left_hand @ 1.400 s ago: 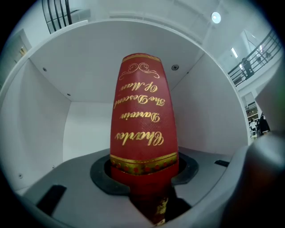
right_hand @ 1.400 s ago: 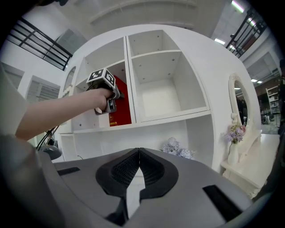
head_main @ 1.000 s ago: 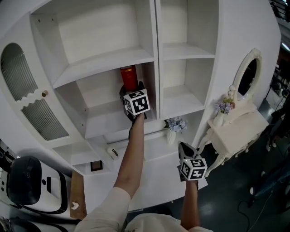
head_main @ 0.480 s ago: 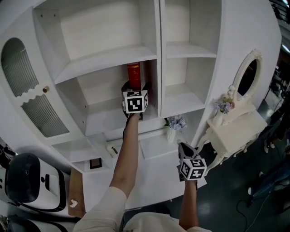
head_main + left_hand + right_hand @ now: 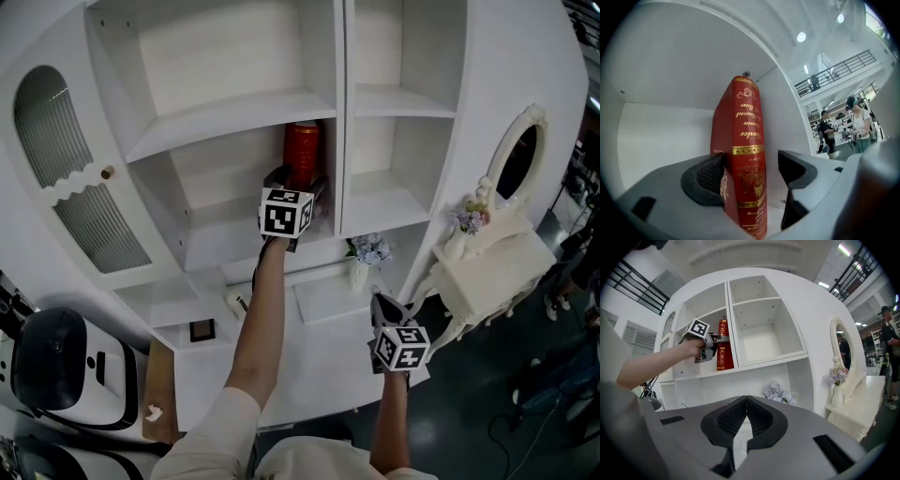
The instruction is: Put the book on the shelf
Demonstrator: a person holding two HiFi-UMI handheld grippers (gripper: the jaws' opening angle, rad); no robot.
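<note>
A red book (image 5: 302, 150) with gold lettering stands upright in the middle compartment of the white shelf unit (image 5: 234, 112), hard against the compartment's right wall. My left gripper (image 5: 298, 183) reaches into that compartment with the book (image 5: 743, 154) between its open jaws. The left pad lies against the cover and the right pad stands clear of the spine. From the right gripper view the book (image 5: 723, 350) stands on the shelf board beside the left gripper (image 5: 701, 341). My right gripper (image 5: 384, 305) hangs low in front of the cabinet, shut (image 5: 746, 413) and holding nothing.
A vase of pale flowers (image 5: 367, 258) stands on the lower ledge. A white dressing table with an oval mirror (image 5: 497, 253) is at the right. A white rounded machine (image 5: 56, 370) sits at the lower left. A small dark object (image 5: 201, 330) lies on the ledge.
The left gripper's jaws have spread apart round the book, which now stands on its own against the compartment wall. The head view has shifted slightly. The right gripper has stayed put.
</note>
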